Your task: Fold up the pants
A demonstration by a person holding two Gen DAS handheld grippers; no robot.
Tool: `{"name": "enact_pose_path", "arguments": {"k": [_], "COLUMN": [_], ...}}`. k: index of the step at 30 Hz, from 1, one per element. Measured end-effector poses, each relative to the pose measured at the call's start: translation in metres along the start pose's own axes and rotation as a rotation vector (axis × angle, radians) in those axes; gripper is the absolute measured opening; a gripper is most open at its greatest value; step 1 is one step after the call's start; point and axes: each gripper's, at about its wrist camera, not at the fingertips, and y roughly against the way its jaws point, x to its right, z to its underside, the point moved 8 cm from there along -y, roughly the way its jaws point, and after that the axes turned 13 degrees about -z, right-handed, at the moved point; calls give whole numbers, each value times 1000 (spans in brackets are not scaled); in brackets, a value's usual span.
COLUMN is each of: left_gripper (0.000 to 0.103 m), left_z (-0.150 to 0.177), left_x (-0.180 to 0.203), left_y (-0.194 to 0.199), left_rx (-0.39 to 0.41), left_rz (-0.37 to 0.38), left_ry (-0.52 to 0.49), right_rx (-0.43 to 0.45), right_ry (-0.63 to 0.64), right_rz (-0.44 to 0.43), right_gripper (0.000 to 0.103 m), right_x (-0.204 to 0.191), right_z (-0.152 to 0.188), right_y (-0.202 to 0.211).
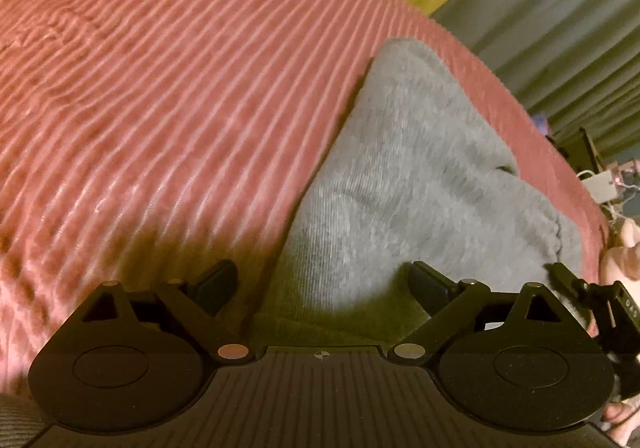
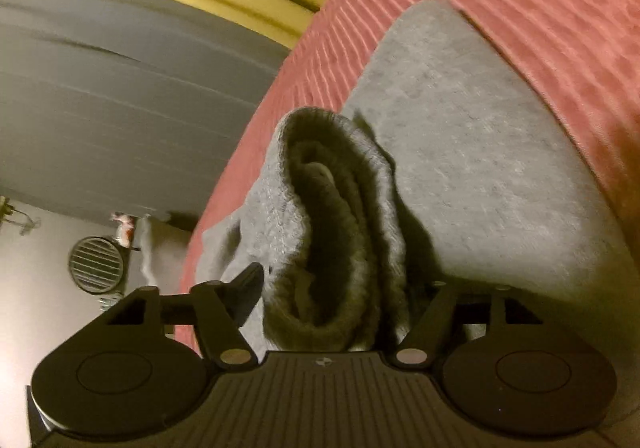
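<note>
one pair of grey pants (image 1: 420,184) lies on the pink ribbed bed (image 1: 160,88), near its edge, long axis running away from both grippers. the right gripper (image 2: 344,288) straddles a bunched, rolled cuff or waistband end right at its fingers; they sit wide around the thick cloth and i cannot tell if they pinch it. the left gripper (image 1: 324,280) hangs over the near edge of the fabric, fingers apart and holding nothing. the right looks nearer a grasp. two grippers, one garment, likely already folded partway.
</note>
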Motion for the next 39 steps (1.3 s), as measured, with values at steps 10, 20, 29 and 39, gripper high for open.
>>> {"name": "enact_pose_path", "arguments": {"k": [10,20,29,39], "left_gripper": [97,97,97,100], "left_z": [7,22,31,98], "left_x": [7,17,40,98], "left_y": [23,34,24,78], "left_rx": [60,29,-4,322], "left_rz": [152,205,205,58], "left_ry": [40,-43,-149,-591], "right_rx": [151,270,341,351], "right_ry": [115,121,187,224], "right_rz": [-80,-24,332,250], "right_gripper": [40,40,72,85], "right_x": [-67,-59,3,-26], "right_z": [1,-25,-26,31], "right_y": [30,86,112,119]}}
